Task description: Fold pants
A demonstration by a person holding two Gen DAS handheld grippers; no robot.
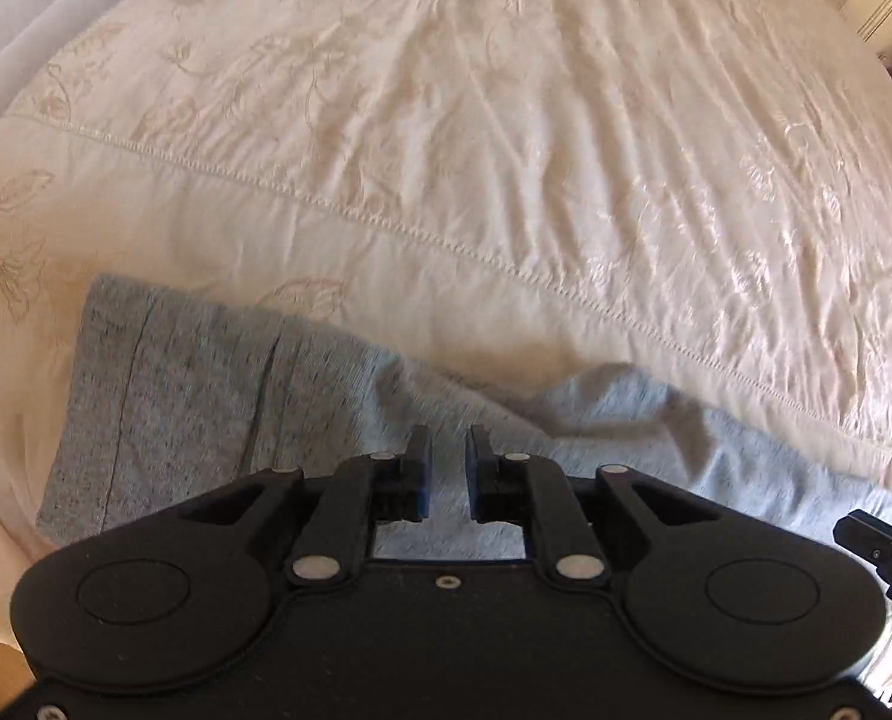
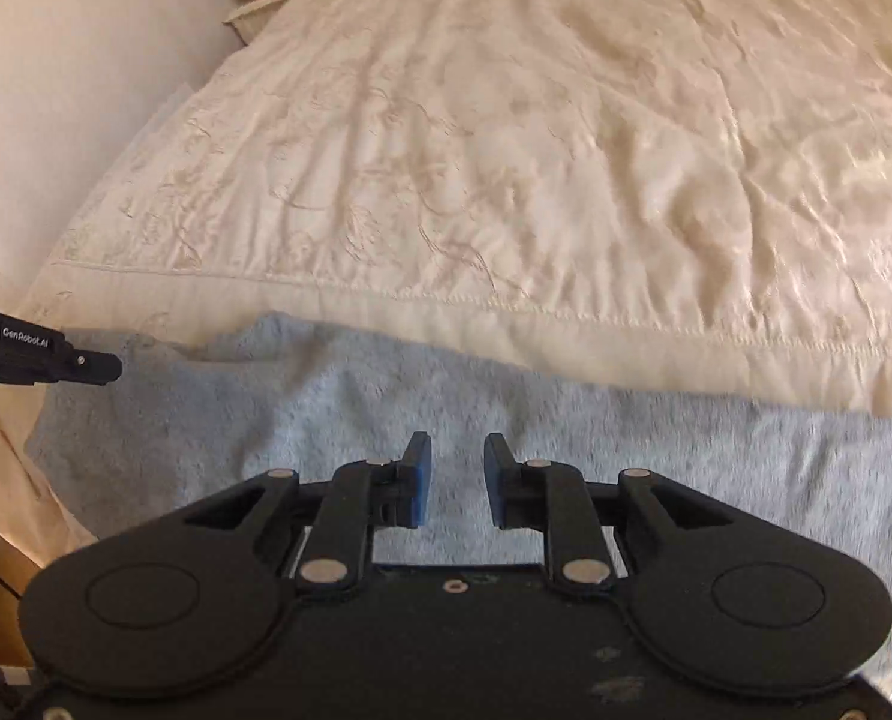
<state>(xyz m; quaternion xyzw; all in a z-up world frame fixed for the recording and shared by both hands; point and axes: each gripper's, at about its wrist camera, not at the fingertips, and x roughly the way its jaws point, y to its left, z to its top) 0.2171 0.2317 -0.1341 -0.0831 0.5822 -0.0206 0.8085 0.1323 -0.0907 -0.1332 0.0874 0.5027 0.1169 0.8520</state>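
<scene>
Left wrist view: the heathered grey knit pants (image 1: 206, 396) lie on the cream embroidered bedspread (image 1: 505, 150), directly beneath the left gripper (image 1: 448, 450), whose jaws stand narrowly apart and empty. The right gripper (image 2: 457, 462) hovers over the same cloth, slightly wider, empty too.

The pants (image 1: 218, 396) lie across the near edge of the bed (image 1: 505, 150), on its cover. The left gripper (image 1: 448, 450) hangs above them with the right gripper (image 2: 457, 462) beside it on the right. A shelf (image 2: 260, 6) stands beyond the bed's far left corner.
</scene>
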